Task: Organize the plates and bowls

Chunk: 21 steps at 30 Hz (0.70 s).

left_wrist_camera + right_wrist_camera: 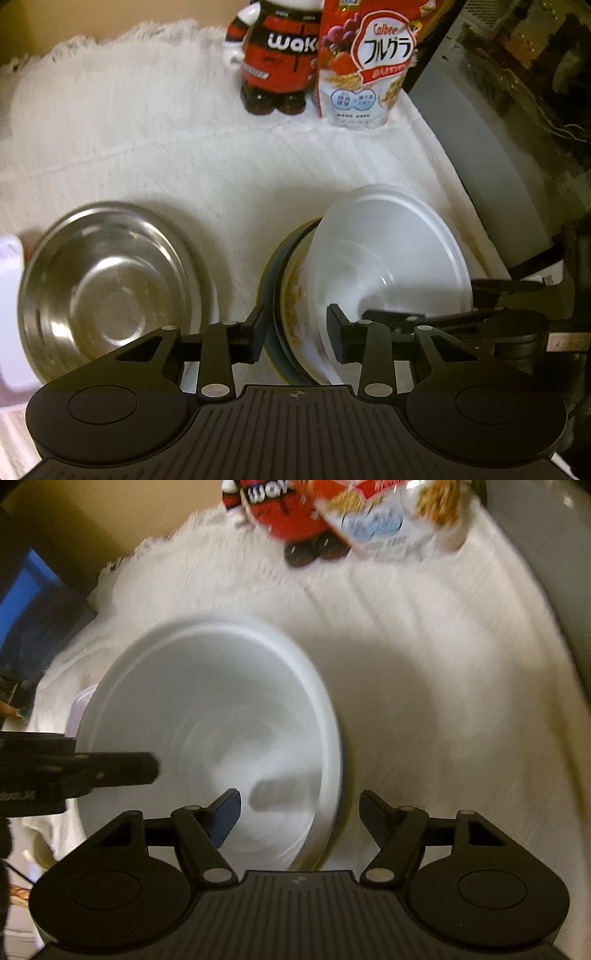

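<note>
Room-wise we've got plenty: open white cloth (192, 155) stretches beyond the white bowl (388, 258) toward the cereal bag (365, 62) and the red figure bottle (277, 55) at the far edge. Our left gripper (297, 330) has its jaws apart, straddling the stack's near rim without clamping it. Our right gripper (299, 818) is spread wide over the white bowl's right rim, holding nothing. Count: two bowls, the white one and a steel bowl (110, 288) left of it, plus two plates under the white bowl, a patterned plate (295, 295) on a dark plate (271, 273). Grey appliance (491, 155) sits right of the white bowl.
</note>
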{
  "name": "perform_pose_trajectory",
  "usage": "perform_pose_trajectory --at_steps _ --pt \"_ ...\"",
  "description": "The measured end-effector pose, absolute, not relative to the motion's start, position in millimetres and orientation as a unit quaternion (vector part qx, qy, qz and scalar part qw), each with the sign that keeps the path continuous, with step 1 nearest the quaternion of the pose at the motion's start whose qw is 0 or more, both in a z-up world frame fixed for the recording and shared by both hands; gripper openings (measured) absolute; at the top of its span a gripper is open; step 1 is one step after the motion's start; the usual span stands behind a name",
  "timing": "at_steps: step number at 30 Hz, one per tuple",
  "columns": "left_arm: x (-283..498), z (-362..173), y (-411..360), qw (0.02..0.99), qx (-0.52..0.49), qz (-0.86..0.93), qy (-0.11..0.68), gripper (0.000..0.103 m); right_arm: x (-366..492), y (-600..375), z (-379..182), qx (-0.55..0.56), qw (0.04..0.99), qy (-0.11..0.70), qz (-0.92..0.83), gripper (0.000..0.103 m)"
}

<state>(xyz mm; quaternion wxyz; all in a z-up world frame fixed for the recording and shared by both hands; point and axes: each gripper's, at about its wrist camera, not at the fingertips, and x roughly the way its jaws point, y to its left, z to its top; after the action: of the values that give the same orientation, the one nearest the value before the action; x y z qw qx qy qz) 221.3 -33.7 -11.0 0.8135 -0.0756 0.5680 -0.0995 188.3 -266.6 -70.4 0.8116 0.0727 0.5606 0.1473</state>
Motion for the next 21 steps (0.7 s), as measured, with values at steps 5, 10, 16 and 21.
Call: perform_pose_trajectory --at_steps 5,10,16,21 --pt "222 -21 -31 0.808 -0.069 -0.087 0.578 0.029 186 -264 -64 0.023 0.844 0.522 0.123 0.072" --pt "223 -24 -27 0.809 -0.087 -0.083 0.575 0.022 181 -254 -60 -0.038 0.879 0.464 0.097 0.072" --pt "224 -27 -24 0.805 -0.112 -0.079 0.577 0.019 182 -246 -56 -0.075 0.872 0.467 0.128 0.072" --pt "222 -29 -27 0.806 -0.100 -0.081 0.578 0.017 185 -242 -56 -0.063 0.858 0.489 0.145 0.072"
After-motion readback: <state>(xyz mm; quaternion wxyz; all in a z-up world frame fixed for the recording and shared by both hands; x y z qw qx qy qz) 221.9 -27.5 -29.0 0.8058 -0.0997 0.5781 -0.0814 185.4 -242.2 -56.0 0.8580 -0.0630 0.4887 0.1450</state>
